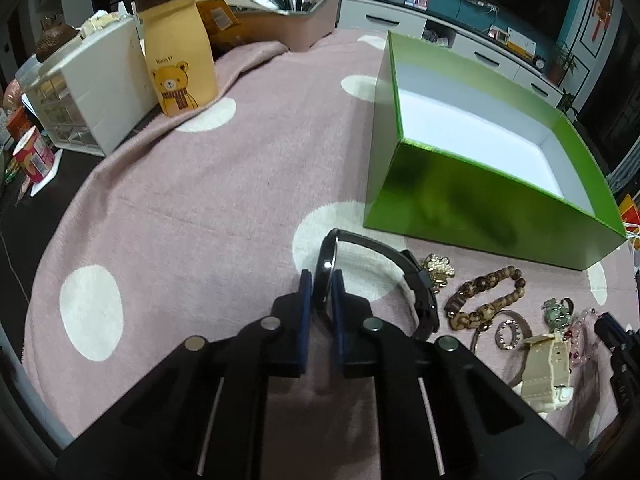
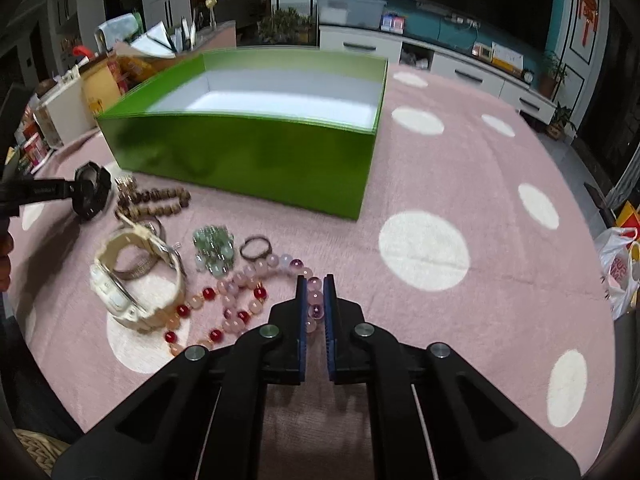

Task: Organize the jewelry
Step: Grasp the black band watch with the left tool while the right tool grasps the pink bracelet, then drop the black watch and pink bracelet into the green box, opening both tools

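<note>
Jewelry sits in a loose pile on the table, which is covered by a pink cloth with white polka dots (image 1: pixel 192 208), right in front of the near wall of an open green cardboard box with a white inside (image 2: pixel 248 160).

The left claw (image 1: pixel 320 280) is clenched on a black wristwatch with a round face (image 1: pixel 326 276), pinching the case edge-on between its blue pads, with the strap looping off toward 3 o'clock. In the right wrist view the same watch shows up at 9 o'clock.

The right claw (image 2: pixel 315 284) is clamped shut on a pink and clear bead bracelet (image 2: pixel 314 300), a few beads squeezed between the pads. The rest of that strand, with some red beads mixed in, trails off toward 9 o'clock.

Around 10 o'clock from the right claw there's a cream plastic watch (image 2: pixel 136 280), a cluster of pale green beads (image 2: pixel 214 248), a small dark ring (image 2: pixel 256 248) and a brown wooden bead bracelet (image 2: pixel 160 198).
</note>
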Available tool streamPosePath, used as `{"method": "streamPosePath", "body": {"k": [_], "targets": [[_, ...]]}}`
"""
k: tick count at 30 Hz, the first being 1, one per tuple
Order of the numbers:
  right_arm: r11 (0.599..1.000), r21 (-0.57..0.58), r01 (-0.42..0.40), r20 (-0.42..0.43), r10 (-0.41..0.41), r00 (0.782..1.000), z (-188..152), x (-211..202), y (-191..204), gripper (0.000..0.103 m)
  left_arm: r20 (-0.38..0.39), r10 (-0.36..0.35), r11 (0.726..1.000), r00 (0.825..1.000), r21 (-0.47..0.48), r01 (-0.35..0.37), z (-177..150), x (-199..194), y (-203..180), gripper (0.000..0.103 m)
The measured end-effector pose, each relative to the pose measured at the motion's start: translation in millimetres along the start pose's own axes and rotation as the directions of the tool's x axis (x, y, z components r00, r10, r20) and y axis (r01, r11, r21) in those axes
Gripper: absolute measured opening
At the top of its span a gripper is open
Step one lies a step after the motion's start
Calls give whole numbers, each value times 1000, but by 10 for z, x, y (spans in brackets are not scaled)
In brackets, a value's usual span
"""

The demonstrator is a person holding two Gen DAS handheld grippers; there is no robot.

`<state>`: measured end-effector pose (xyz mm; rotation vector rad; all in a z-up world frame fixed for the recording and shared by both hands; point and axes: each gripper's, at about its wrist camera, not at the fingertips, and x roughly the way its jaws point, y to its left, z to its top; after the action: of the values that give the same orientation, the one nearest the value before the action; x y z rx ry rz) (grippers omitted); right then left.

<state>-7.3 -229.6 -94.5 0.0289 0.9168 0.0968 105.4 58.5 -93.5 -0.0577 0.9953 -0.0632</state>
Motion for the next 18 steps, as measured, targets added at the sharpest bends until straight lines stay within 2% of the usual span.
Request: {"method": "streamPosePath", "body": {"k": [4,10,18], "targets": [[1000,-19,-4,54,5,999,101,-195,23,7,53,-4,1000,999,9,4,13,-199,-6,9],[998,-26,-51,144,54,988,300,-491,45,7,127,-29,999,991,46,23,95,-514,-95,9],[995,-22,-99,221,102,970,730,-539,4,7,172,-88,989,981,129,66,395,-660,-427,9]]}}
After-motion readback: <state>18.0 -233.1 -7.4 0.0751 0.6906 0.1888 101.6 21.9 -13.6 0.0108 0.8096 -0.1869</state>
